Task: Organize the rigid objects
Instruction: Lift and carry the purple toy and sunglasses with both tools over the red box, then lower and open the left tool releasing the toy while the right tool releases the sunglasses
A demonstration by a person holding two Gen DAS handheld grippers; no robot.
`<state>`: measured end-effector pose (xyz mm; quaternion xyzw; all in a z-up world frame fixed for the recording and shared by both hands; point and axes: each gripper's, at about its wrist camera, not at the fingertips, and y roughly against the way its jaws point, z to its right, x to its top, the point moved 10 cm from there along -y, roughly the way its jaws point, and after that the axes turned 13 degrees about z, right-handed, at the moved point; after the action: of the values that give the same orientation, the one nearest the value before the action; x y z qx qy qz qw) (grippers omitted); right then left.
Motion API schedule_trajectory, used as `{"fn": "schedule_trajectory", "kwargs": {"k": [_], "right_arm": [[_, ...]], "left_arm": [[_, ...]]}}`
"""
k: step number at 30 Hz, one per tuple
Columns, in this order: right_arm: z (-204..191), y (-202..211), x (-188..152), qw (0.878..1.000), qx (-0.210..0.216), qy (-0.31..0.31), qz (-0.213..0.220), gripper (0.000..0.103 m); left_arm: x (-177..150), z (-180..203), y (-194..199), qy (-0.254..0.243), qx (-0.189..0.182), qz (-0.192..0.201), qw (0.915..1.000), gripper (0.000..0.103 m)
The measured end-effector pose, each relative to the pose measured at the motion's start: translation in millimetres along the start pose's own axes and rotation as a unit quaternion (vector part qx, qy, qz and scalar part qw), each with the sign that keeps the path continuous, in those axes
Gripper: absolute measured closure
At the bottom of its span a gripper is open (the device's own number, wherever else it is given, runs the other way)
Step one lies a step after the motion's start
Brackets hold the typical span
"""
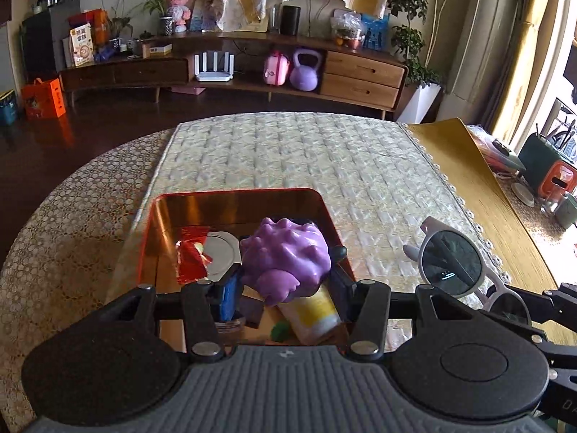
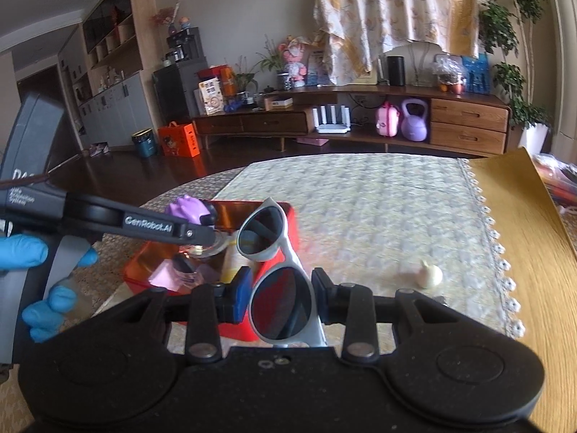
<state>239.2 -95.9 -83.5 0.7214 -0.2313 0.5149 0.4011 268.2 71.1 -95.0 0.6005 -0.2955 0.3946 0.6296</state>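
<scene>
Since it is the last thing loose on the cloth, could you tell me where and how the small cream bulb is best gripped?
Grip the cream bulb across its round body, low, coming from above. Its narrow tip points sideways and offers little hold, while the body lies flat on the quilted cloth with bare space all round for an open claw.

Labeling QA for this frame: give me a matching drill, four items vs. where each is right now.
Items:
1. purple toy
2. sunglasses
3. garlic
4. kettlebell

Places:
A. loose on the quilted cloth
B. in the right gripper's jaws
C. on the TV cabinet's lower shelf
D. in the left gripper's jaws, over the red box

Pairs: 1-D, 2-B, 3-A, 4-C
</scene>
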Motion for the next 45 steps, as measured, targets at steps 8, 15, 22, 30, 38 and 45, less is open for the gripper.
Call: {"fn": "schedule_trajectory", "kwargs": {"k": [8, 15, 22, 30, 38, 45], "right_arm": [[-31, -32, 4, 0.999, 0.015, 0.032, -0.01, 0.068], [-51, -59, -7, 0.997, 0.028, 0.059, -0.032, 0.068], [-63, -80, -16, 0.995, 0.034, 0.086, -0.049, 0.068], [-75, -93, -32, 0.99, 0.038, 0.118, -0.064, 0.068], [-84, -92, -37, 0.988, 0.044, 0.137, -0.062, 0.069], [-80, -89, -39, 0.989, 0.032, 0.128, -0.068, 0.066]], "left_arm": [[7, -42, -21, -0.001, 0.035, -0.001, 0.9994, 0.053], [14, -65, -46, 0.005, 0.055, -0.006, 0.9984, 0.053], [13, -70, -69, 0.008, 0.052, -0.015, 0.9985, 0.053], [7, -74, -85, 0.008, 0.053, -0.022, 0.9983, 0.053], [-2, -78, -98, 0.01, 0.058, -0.037, 0.9976, 0.053], [-3, -78, -96, 0.008, 0.058, -0.038, 0.9976, 0.053]]}}
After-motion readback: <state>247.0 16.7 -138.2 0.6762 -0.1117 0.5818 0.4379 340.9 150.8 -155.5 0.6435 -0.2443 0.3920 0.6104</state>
